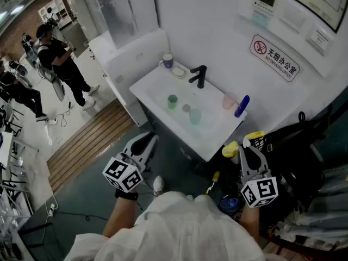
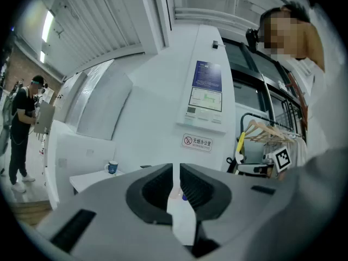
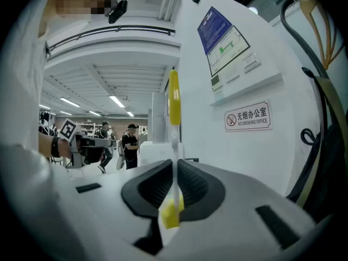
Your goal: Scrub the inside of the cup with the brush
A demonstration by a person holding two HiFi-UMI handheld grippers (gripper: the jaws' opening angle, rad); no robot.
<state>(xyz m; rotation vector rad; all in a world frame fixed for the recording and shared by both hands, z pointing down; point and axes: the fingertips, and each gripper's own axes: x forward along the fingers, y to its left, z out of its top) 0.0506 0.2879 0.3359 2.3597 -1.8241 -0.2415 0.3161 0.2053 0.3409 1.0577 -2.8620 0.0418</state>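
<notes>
**Brush, cups and grippers at the wash counter.** The brush (image 3: 173,99) is being held in the right gripper (image 3: 174,165), whose jaws are being pressed together on its thin clear handle. The yellow head is being carried upright above the jaw tips, and a yellow end is showing below them (close to the camera).

Three cups are being shown in the basin of the white counter (image 1: 155,86), all well apart from both grippers:
- a green cup (image 1: 172,101) is standing towards the left;
- a pale translucent cup (image 1: 195,116) is standing near it;
- a pink cup (image 1: 229,100) is standing towards the right rim, just beside an upright blue object (image 1: 242,106) (its kind cannot be told).

Which of the three is meant by the task cannot be told.

A black faucet (image 1: 198,76) is being seen at the back of the basin, and a blue-and-white mug (image 1: 167,60) is standing at the back left corner.

The left gripper (image 1: 149,141) is being held level on the near side of the counter, its jaws closed to a narrow slit with nothing between them. Its marker cube (image 1: 123,173) is being turned towards the head camera.

On the wall behind the counter a red-and-white no-smoking sign (image 1: 275,57) is being displayed. A person (image 1: 62,61) in dark clothing is standing on the floor at the far left.
</notes>
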